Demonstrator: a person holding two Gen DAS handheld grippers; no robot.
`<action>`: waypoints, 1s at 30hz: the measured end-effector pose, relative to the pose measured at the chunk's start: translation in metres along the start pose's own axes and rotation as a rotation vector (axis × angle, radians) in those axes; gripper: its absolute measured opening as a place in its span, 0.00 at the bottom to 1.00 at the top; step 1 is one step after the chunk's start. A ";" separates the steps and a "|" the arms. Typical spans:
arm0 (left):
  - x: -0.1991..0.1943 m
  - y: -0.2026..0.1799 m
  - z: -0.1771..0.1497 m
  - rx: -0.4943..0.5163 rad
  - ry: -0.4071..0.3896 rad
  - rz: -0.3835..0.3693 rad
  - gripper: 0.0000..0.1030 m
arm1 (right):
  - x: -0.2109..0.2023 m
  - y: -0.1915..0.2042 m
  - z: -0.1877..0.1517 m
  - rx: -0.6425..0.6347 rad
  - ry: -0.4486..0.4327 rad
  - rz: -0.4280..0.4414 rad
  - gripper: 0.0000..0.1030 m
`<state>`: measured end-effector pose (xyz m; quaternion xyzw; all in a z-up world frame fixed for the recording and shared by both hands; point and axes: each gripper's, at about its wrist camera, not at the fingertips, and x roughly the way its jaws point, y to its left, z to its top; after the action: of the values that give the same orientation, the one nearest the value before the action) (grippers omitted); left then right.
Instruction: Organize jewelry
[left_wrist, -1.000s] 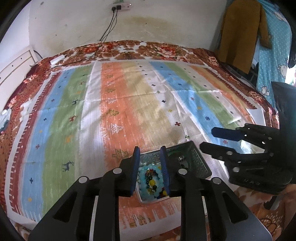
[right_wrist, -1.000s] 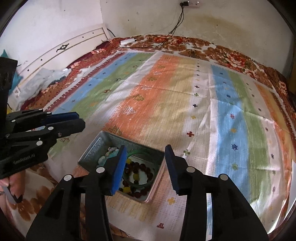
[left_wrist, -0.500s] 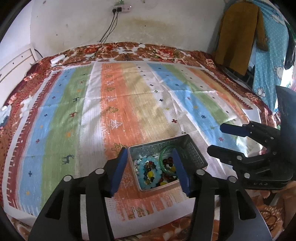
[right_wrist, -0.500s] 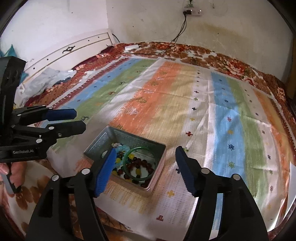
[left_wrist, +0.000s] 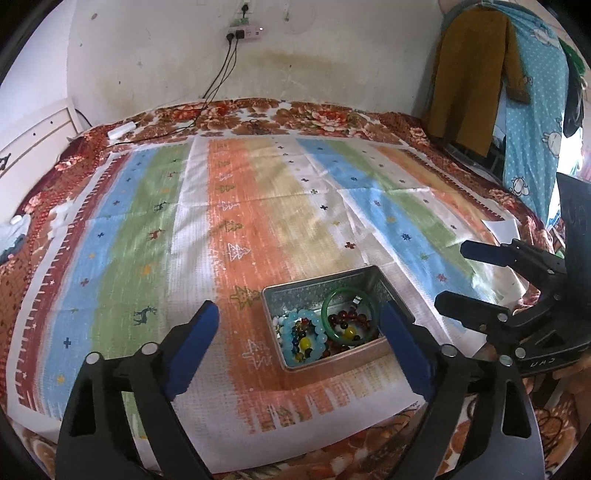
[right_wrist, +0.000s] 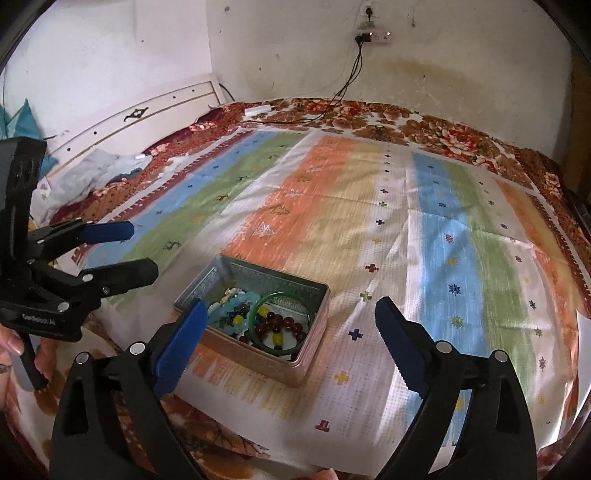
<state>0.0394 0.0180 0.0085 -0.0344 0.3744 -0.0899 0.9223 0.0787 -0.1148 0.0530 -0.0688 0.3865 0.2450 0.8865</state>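
Where striped cloth (left_wrist: 280, 221) covers bed, stained wall (left_wrist: 295, 66)

Left gripper (left_wrist: 299, 325) low in frame, blue pads spreading wider, nothing pinched between them. Beyond the tips, an open metal tin (left_wrist: 314, 291) on the striped cloth (left_wrist: 258, 221), holding a green bangle (left_wrist: 349, 317), pale blue bead bracelet (left_wrist: 304, 332) and dark red beads (left_wrist: 347, 317). Right gripper (left_wrist: 452, 275) at far right, jaws apart, empty.
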 end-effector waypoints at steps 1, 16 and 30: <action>0.000 0.000 -0.001 -0.002 0.003 -0.001 0.86 | -0.001 0.000 -0.001 0.009 -0.002 0.004 0.94; -0.008 -0.004 -0.014 0.024 -0.013 0.029 0.94 | -0.011 -0.001 -0.014 0.048 -0.012 0.019 0.95; -0.023 -0.008 -0.022 -0.013 -0.061 0.019 0.94 | -0.029 -0.005 -0.023 0.058 -0.076 0.018 0.95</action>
<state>0.0069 0.0148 0.0089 -0.0394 0.3471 -0.0780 0.9337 0.0492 -0.1379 0.0573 -0.0304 0.3602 0.2442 0.8998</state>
